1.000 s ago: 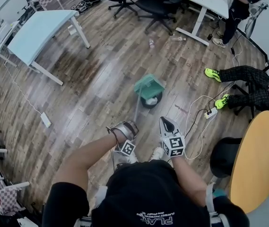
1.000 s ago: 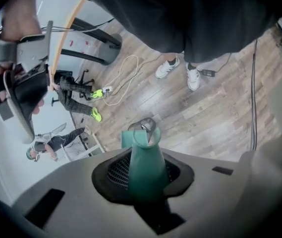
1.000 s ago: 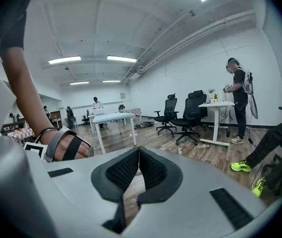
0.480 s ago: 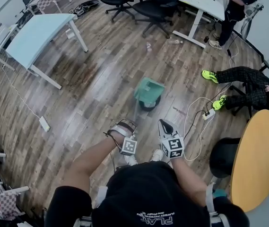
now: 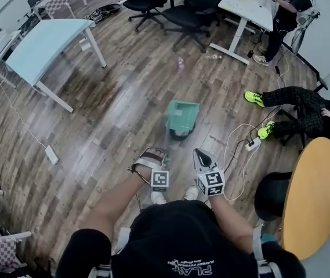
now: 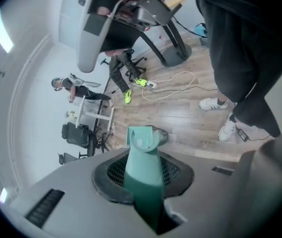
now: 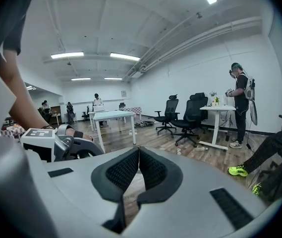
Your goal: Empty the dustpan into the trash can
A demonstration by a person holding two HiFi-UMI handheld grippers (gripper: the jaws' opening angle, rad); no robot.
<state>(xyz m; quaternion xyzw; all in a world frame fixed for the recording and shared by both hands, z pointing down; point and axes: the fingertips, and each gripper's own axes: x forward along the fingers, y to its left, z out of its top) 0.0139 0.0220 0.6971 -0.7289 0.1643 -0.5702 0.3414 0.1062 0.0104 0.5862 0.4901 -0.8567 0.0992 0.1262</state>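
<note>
Clamping the long handle (image 6: 143, 182) of the mint-green plastic dustpan (image 5: 182, 114), the left gripper (image 5: 151, 155), low and just left of centre in the head view, has its pads pressed on either side of the stem, and the pan at the far end hangs over the dark round trash can (image 5: 180, 134) at mid-frame. Just to its right, the right gripper (image 7: 138, 158) has its jaws together with nothing between them. White print on the person's black shirt (image 5: 191, 242), at the bottom edge, is upside down and too small to read.
</note>
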